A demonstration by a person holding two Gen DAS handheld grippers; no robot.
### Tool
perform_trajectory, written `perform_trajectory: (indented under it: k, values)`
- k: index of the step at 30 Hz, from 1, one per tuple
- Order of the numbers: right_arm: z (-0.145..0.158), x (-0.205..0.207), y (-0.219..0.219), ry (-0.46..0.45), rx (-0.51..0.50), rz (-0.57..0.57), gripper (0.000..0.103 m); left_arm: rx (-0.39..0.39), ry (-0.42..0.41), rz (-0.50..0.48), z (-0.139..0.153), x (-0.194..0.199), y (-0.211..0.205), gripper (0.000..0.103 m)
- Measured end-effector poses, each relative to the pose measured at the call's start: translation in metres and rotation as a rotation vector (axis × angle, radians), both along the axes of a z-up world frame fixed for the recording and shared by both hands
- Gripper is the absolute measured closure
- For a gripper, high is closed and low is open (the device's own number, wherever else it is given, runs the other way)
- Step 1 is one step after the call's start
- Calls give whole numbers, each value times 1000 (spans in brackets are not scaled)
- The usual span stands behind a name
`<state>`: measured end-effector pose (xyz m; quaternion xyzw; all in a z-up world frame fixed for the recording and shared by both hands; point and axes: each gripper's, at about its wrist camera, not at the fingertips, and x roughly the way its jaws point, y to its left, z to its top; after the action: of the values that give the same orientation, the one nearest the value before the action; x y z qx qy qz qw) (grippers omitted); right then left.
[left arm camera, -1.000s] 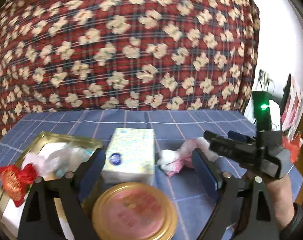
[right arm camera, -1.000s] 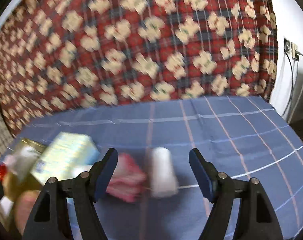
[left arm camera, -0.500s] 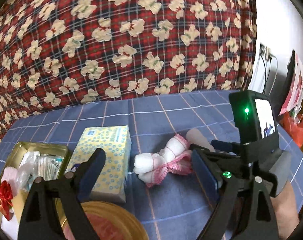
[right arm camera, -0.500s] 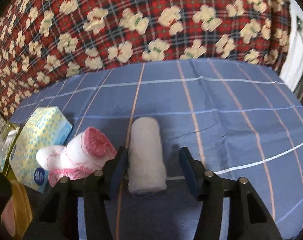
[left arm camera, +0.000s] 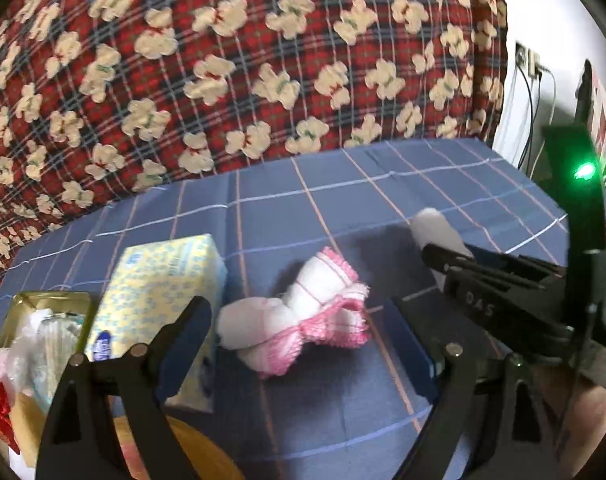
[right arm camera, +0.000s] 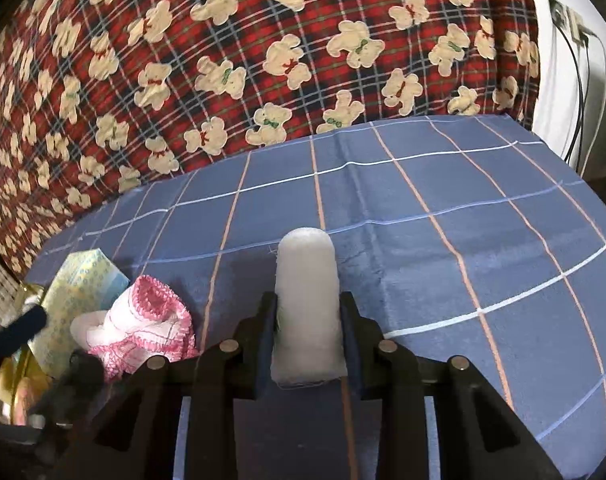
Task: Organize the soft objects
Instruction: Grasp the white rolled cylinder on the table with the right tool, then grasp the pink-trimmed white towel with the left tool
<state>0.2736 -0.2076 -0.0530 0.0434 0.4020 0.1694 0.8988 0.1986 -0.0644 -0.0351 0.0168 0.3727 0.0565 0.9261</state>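
Through the left wrist camera, your left hand-held gripper [left arm camera: 299, 344] tilts down toward the blue checked cloth over the worktop [left arm camera: 443, 196], its two dark fingers spread wide with nothing pressed between them. The white knitted bundle with pink crocheted edging [left arm camera: 303, 316] lies on the cloth in the gap ahead of those fingers, apart from both. Just left of it sits the yellow-and-blue patterned soft tissue pack [left arm camera: 159, 292], and beyond that the gold metal tin [left arm camera: 23, 304] stuffed with pale wrapped items. A round gold lid [left arm camera: 191, 452] shows at the bottom edge. Only this view gives you the right hand-held gripper [left arm camera: 443, 254] from the side, a black body with a green light (lit), reaching in from the right onto the white rolled cloth cylinder [left arm camera: 435, 226]; part of a hand [left arm camera: 583, 420] shows beneath it.

Through the right wrist camera, the right hand-held gripper [right arm camera: 307, 320] also angles downward, and its jaws have just been closing: both pads now press the sides of the white rolled cloth cylinder [right arm camera: 306, 304], which lies on the blue checked cloth [right arm camera: 463, 208] pointing away from you. Here the grip itself is plain, which the other view hides. The pink-edged bundle [right arm camera: 143, 328] and the tissue pack [right arm camera: 83, 288] sit off to the left, with one dark finger [right arm camera: 19, 328] of the left hand-held gripper at that edge. The red plaid blanket printed with cream teddy bears [right arm camera: 263, 60] rises behind the worktop.
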Motion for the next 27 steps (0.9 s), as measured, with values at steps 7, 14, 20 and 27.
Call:
perform_trajectory:
  k: [7,14,20,27]
  values:
    - [1,1,-5,-3,45,0,70,-3,67,-1,-16,19,-8,21]
    - [3,-3,-3,-25,38,7,70,14,97,54,-28,31,-14,35]
    - [5,-4,-2,-38,60,35,70,9,50,77,-34,27,-8,73]
    - [8,-9,-1,-65,68,50,70,-51,-27,56,-27,13,-3,86]
